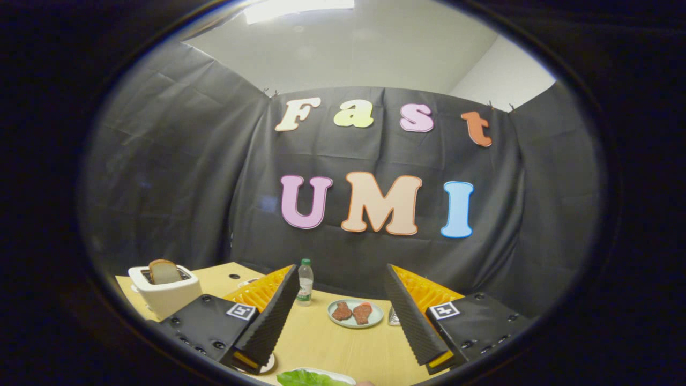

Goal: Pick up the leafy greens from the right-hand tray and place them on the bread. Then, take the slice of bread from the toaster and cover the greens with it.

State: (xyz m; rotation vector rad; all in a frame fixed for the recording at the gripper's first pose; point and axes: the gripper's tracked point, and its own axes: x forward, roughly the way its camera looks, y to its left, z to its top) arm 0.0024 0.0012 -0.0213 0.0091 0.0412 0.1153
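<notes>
The leafy greens (308, 378) are seen nearest of all, lying on a white tray (343, 377) just below and between the fingertips. The gripper (343, 316) is held spread wide above the wooden table (332, 343) — nothing is grasped between its fingers. Beyond the fingers, a pale plate (375, 320) carrying two reddish-brown pieces of meat (352, 312) is set near the middle, and a small bottle (305, 282) with a green cap stands upright beside it. Off to the left, a white toaster (166, 294) is placed — a slice of bread (164, 272) stands up out of its slot.
</notes>
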